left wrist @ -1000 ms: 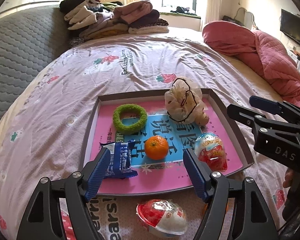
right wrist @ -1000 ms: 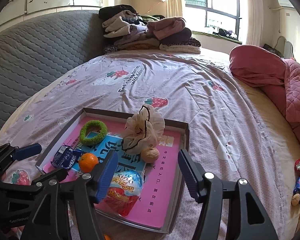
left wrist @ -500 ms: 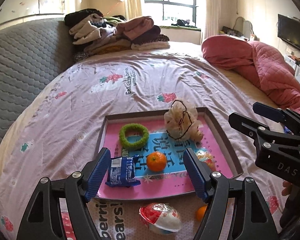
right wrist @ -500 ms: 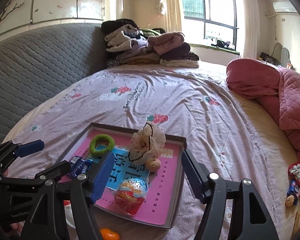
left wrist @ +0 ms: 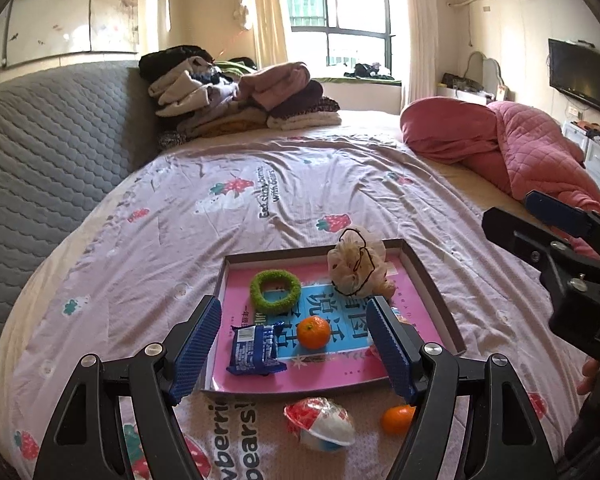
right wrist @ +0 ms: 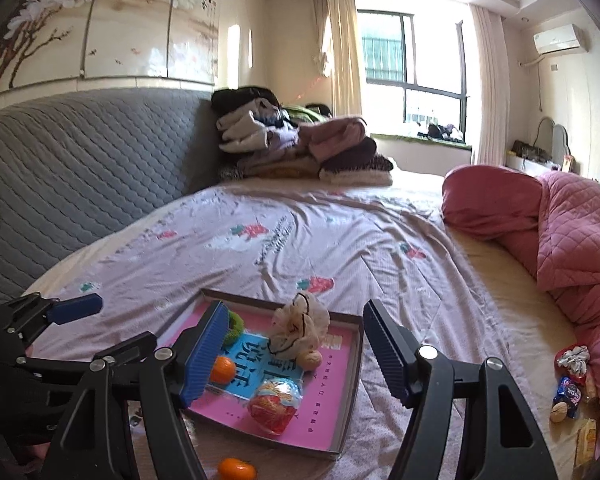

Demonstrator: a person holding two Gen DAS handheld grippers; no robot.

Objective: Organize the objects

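Note:
A shallow pink-lined tray [left wrist: 432, 284] lies on the bed. In it are a green ring [left wrist: 275, 291], a beige mesh pouch [left wrist: 358, 267], a tangerine [left wrist: 314, 332], a blue snack packet [left wrist: 255, 349] and a red egg-shaped toy [right wrist: 275, 403]. In front of the tray on the sheet lie a second egg toy [left wrist: 320, 422] and a second tangerine [left wrist: 397, 419]. My left gripper [left wrist: 294, 352] is open and empty, raised above the tray's near edge. My right gripper [right wrist: 294, 356] is open and empty, raised over the tray; it also shows at the right of the left wrist view [left wrist: 556, 236].
The bed has a pink strawberry-print sheet [left wrist: 300, 200]. A red quilt [left wrist: 512, 148] is heaped at the right, folded clothes [left wrist: 236, 88] at the far end, a grey padded headboard [left wrist: 40, 152] on the left. Small snacks [right wrist: 568, 392] lie at the bed's right edge.
Both grippers have pulled back and risen away from the tray, so it looks smaller and lower. The second tangerine in front of the tray has come into view. Both stay open.

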